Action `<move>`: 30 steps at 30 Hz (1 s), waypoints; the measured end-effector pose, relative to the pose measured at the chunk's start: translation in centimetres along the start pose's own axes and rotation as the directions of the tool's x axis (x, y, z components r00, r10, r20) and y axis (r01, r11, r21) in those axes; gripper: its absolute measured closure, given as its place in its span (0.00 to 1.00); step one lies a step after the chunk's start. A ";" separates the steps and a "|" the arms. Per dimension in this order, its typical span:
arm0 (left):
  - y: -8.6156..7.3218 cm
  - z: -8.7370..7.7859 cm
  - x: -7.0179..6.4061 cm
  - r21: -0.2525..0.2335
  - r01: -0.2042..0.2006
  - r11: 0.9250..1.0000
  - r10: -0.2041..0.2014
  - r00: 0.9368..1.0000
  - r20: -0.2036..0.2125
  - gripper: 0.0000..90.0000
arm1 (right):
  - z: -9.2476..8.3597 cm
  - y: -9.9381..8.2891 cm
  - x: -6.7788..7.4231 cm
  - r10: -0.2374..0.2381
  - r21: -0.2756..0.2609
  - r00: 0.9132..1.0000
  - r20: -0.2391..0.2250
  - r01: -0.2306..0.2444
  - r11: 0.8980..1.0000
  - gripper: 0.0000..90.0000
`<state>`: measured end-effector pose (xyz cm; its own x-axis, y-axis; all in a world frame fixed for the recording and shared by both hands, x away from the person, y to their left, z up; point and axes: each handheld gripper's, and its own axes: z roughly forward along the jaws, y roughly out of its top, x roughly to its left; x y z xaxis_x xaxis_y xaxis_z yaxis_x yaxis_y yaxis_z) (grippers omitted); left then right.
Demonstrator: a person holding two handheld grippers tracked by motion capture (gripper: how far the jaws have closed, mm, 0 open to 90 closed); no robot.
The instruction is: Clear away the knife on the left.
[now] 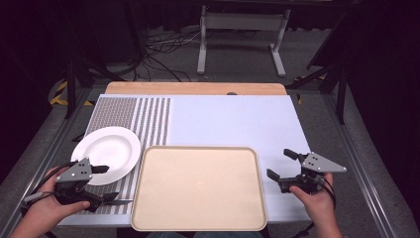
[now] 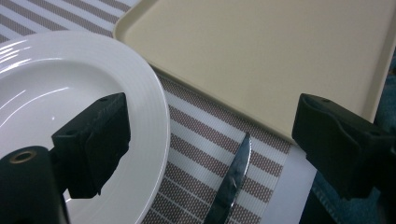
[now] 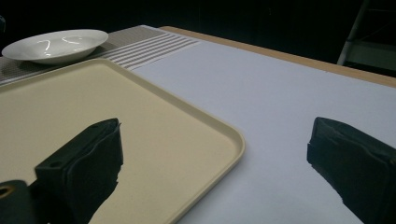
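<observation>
Knife (image 2: 232, 184) lies flat on the striped placemat (image 2: 196, 140), in the strip between the white plate (image 2: 56, 93) and the beige tray (image 2: 261, 51), its tip pointing toward the tray's edge. Directly above it hangs the left gripper (image 1: 105, 183), jaws spread wide with nothing between them, one jaw over the plate's rim. At the tray's other side, the right gripper (image 1: 282, 164) hovers above the pale table cover (image 1: 233, 121), jaws likewise parted and empty.

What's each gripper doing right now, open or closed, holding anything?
Left gripper: open, holding nothing, jaws either side of the knife.
Right gripper: open, holding nothing, at the tray edge.
</observation>
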<state>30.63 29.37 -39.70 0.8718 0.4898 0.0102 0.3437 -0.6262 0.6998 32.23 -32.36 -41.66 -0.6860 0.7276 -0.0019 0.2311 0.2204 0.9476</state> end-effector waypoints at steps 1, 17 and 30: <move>0.0 0.0 0.0 0.017 -0.005 1.000 0.005 1.000 0.002 0.14 | 0.0 0.0 0.0 -0.001 0.001 1.000 -0.001 0.001 1.000 0.04; -1.0 0.0 0.2 0.185 -0.070 0.980 0.059 0.996 0.066 0.19 | 0.2 -0.1 0.1 -0.005 0.010 1.000 -0.013 0.005 1.000 0.05; -1.1 0.3 -0.1 0.271 -0.162 0.949 0.119 0.978 0.169 0.27 | 0.2 -0.2 0.1 -0.002 0.017 1.000 -0.028 0.002 1.000 0.04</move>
<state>30.29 29.84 -40.71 0.9529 0.3019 -0.0278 0.2792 -0.8383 0.4684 32.24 -32.16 -41.97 -0.7053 0.7089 0.0053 0.2410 0.2327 0.9422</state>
